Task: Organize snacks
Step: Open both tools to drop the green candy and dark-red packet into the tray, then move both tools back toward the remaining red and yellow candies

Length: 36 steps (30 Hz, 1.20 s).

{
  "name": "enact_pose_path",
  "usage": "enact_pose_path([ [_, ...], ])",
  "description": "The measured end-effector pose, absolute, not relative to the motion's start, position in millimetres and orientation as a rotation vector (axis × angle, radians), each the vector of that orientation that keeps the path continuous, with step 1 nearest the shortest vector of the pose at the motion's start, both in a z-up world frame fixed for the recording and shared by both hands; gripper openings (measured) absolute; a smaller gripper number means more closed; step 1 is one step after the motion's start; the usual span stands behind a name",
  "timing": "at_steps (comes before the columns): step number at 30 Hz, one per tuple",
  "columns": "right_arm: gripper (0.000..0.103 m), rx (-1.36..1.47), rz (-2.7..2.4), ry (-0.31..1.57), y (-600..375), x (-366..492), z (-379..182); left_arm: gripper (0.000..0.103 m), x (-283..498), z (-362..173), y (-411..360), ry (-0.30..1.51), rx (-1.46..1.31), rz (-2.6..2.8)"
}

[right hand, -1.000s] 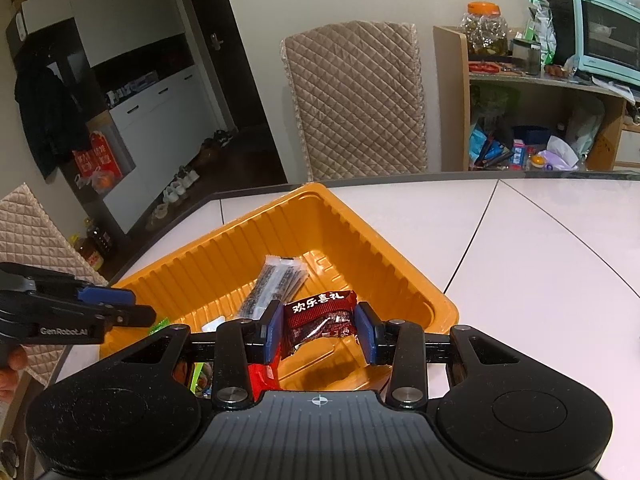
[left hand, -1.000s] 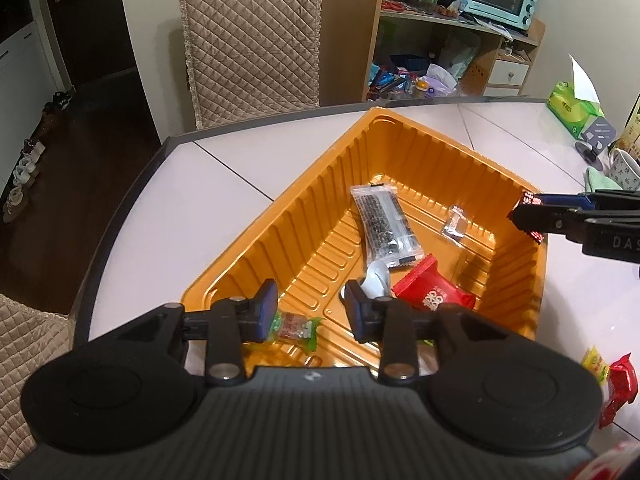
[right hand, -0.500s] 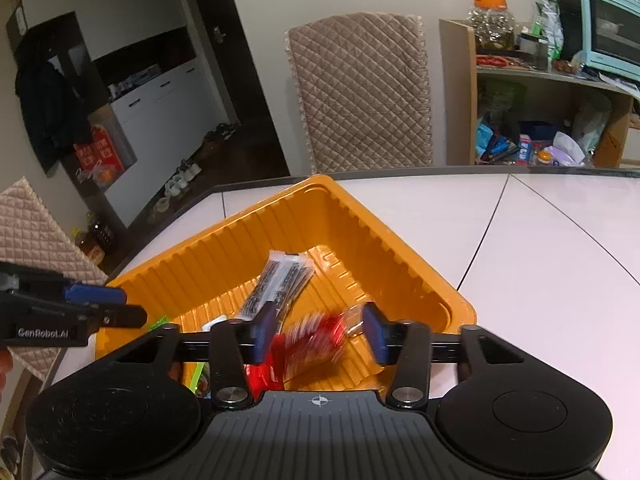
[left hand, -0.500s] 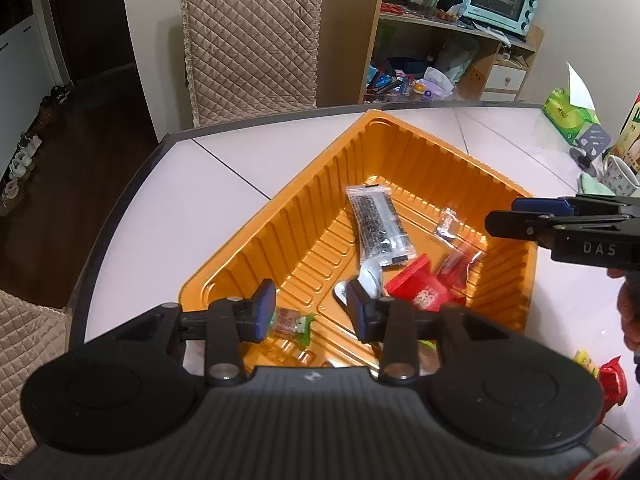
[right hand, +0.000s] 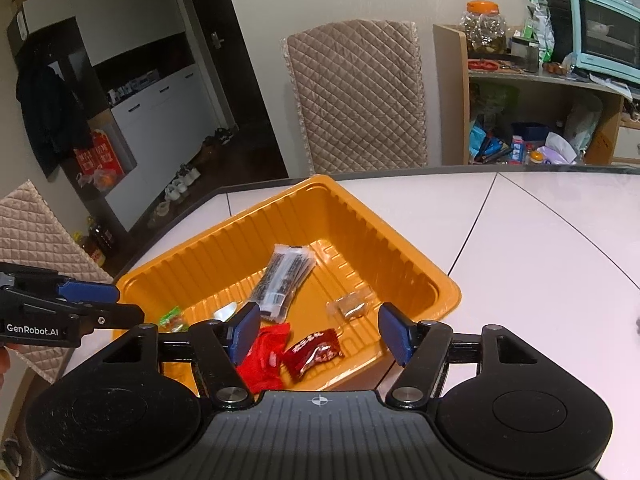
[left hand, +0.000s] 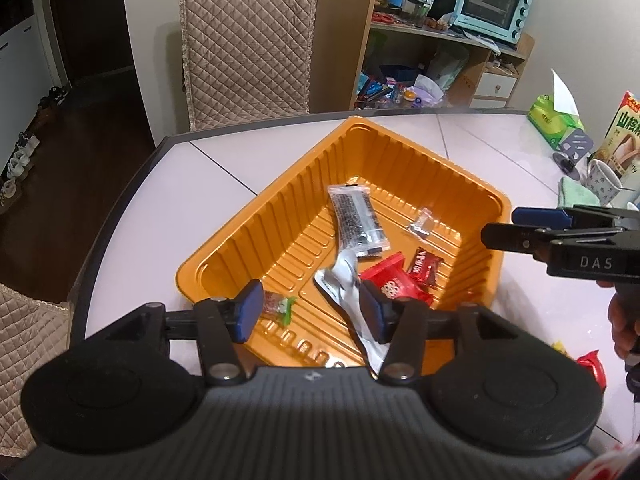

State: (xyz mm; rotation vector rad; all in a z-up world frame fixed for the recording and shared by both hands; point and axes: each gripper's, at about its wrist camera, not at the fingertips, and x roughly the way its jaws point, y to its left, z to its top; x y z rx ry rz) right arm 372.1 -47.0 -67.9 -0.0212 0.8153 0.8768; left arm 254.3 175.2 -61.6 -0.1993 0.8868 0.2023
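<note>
Orange tray point(left hand: 248, 236) sits on the white worktop point(left hand: 160, 216), one corner pointing at the quilted chair point(left hand: 248, 40). Left gripper point(left hand: 308, 312) hangs over the tray's near rim, jaws opening, about half spread, nothing pinched; through the gap a small green-ended candy point(left hand: 278, 306) lies on the tray floor by the left pad and a silver wrapper point(left hand: 340, 280) runs under the right pad, contact with that pad unclear. Right gripper point(right hand: 320, 330) is over the opposite rim, jaws opening and a bit past half, empty; a dark-red snack pack point(right hand: 314, 354) lies loose on the tray floor below the gap, clear of both pads. Also in the tray: bright-red packet point(left hand: 394, 286) touching the silver wrapper, long clear pack of dark contents point(left hand: 356, 220) mid-tray, small clear-wrapped piece point(left hand: 422, 224) near the far wall. Outside the tray on the worktop: a red-wrapped snack point(left hand: 594, 364) at the right edge of the left-wrist view, well apart from the tray, plus green tissue pack point(left hand: 554, 122) and a mug point(left hand: 602, 182) further back.
</note>
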Motion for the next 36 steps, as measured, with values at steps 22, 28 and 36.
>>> enact_pose_path([
  [22,0.084,0.106,0.771,0.771,-139.2,269.9,-16.7,0.06,173.2,-14.3,111.4,0.837,-0.223,0.17],
  [28,0.084,0.114,0.729,0.788,-169.4,241.3,-11.8,0.061,150.5,-14.4,90.0,0.846,-0.222,0.151],
  [36,0.084,0.097,0.673,0.839,-204.2,206.7,-17.9,0.062,130.8,-28.9,61.3,0.899,-0.226,0.108],
])
